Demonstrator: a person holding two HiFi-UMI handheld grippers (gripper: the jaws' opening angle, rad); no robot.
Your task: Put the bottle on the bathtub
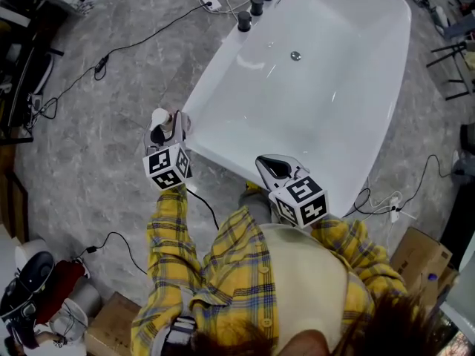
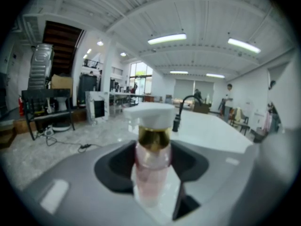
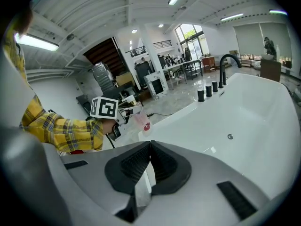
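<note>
Left gripper [image 1: 171, 124] is clamped on the pink pump bottle [image 2: 153, 149], upright, just beside the bathtub [image 1: 349, 95] corner, not on it. Right gripper [image 3: 148, 168] closed, empty. Risk: narrow rim, tall bottle; an off-centre release tips it into the tub or onto the floor [image 1: 96, 162].

- The bathtub [image 1: 334, 87] is seen as smooth, glossy white, with soft highlights on its wall.
- The floor [image 1: 96, 124] is shown as polished grey stone with pale veining.
- The bottle [image 2: 151, 173] is made of translucent pink plastic, topped by a shiny gold collar and a matt white plastic cap.
- The left gripper [image 2: 153, 161] and right gripper [image 3: 148, 161] are shelled in matt grey plastic, and black ribbed pads are seen on the right one.
- The taps [image 1: 256, 6] at 12 o'clock are finished in matt black.
- The sleeve [image 1: 172, 232] is woven yellow check cloth.
- A box [image 1: 111, 326] at 7 o'clock is plain brown cardboard.
</note>
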